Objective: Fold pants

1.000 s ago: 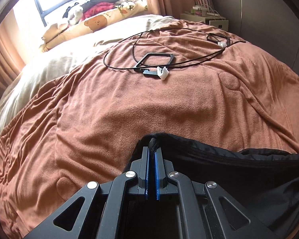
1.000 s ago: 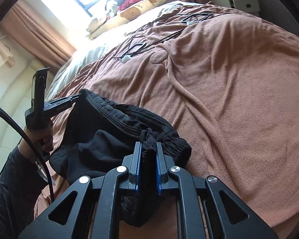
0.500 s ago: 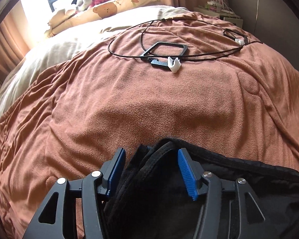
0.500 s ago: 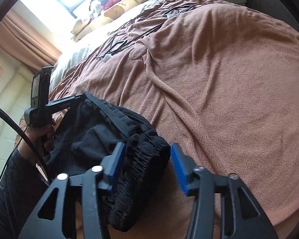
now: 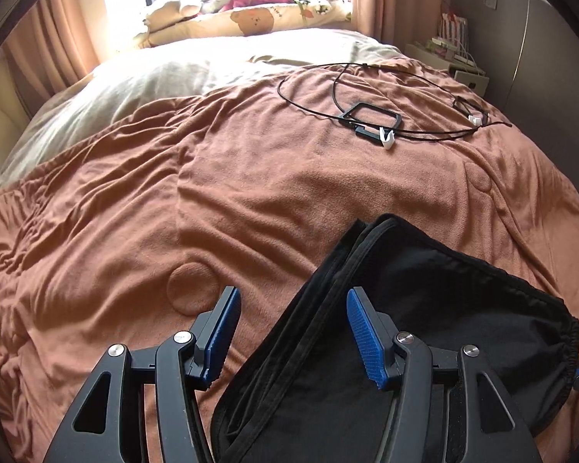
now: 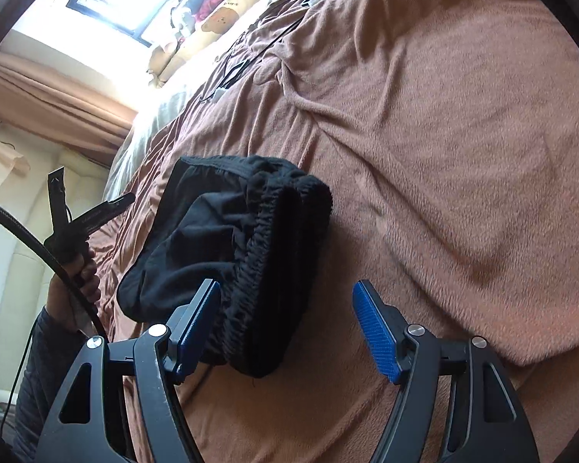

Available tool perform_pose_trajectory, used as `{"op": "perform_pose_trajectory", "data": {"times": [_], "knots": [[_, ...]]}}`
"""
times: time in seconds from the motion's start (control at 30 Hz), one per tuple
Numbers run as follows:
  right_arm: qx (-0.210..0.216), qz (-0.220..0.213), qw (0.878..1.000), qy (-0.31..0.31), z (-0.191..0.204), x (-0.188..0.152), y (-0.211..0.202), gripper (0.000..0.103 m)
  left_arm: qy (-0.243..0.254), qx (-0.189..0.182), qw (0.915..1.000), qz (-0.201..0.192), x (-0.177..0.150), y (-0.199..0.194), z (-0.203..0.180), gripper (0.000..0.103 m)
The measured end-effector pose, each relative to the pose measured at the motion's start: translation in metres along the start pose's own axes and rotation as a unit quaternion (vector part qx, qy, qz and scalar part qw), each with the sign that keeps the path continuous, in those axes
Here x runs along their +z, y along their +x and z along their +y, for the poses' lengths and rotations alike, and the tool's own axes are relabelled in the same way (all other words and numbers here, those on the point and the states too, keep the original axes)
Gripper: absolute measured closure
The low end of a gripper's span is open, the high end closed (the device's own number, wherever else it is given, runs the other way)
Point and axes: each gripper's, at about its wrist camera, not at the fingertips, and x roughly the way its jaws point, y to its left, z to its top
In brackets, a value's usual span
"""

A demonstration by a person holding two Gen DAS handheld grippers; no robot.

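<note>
Pants: black pants, folded into a compact bundle, lie on the brown blanket at the near edge of the bed; the gathered elastic waistband faces the right wrist camera.
Left tongs: the left tongs stand wide open and hold nothing; the folded edge of the pants lies between the blue pads, loose.
Right tongs: the right tongs are also spread wide and empty; the left pad sits just beside the waistband, the right pad is over bare blanket.
Handling: judged light, soft and limp, with a matte knit that should not slip in ribbed pads; the layers will sag and slide apart if lifted from one point only.
Where to grip: the thick waistband roll is the firmest hold; the stitched seam edge near the left tongs is the second.
Risk: pinching only the top layer would open the fold.
Nearby: a black cable and frame lie well apart, farther up the bed.
</note>
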Motion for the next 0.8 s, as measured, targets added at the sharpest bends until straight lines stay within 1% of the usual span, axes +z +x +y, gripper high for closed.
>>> {"op": "perform_pose_trajectory", "data": {"times": [0.07, 0.17, 0.37, 0.47, 0.57, 0.7, 0.8], "knots": [[0.017, 0.014, 1.0, 0.006, -0.002, -0.002, 0.002, 0.033, -0.013, -0.002, 0.9999, -0.001, -0.01, -0.01, 0.009, 0.043], [0.029, 0.03, 0.999, 0.015, -0.006, -0.007, 0.004, 0.033, -0.031, -0.006, 0.9995, -0.002, -0.025, -0.024, 0.02, 0.043], [0.055, 0.043, 0.997, 0.04, -0.011, -0.011, 0.012, 0.033, -0.059, -0.011, 0.9982, -0.004, -0.055, -0.047, 0.038, 0.043], [0.07, 0.053, 0.995, 0.05, -0.014, -0.01, 0.019, 0.033, -0.087, -0.022, 0.996, -0.003, -0.071, -0.055, 0.048, 0.043], [0.076, 0.049, 0.994, 0.064, -0.021, -0.007, 0.023, 0.033, -0.111, -0.03, 0.9934, 0.002, -0.088, -0.06, 0.058, 0.043], [0.093, 0.041, 0.99, 0.098, -0.038, -0.005, 0.024, 0.033, -0.136, -0.041, 0.9897, 0.015, -0.113, -0.059, 0.071, 0.043], [0.094, 0.04, 0.99, 0.098, -0.042, 0.0, 0.025, 0.033, -0.16, -0.052, 0.9855, 0.026, -0.128, -0.054, 0.08, 0.043]]}}
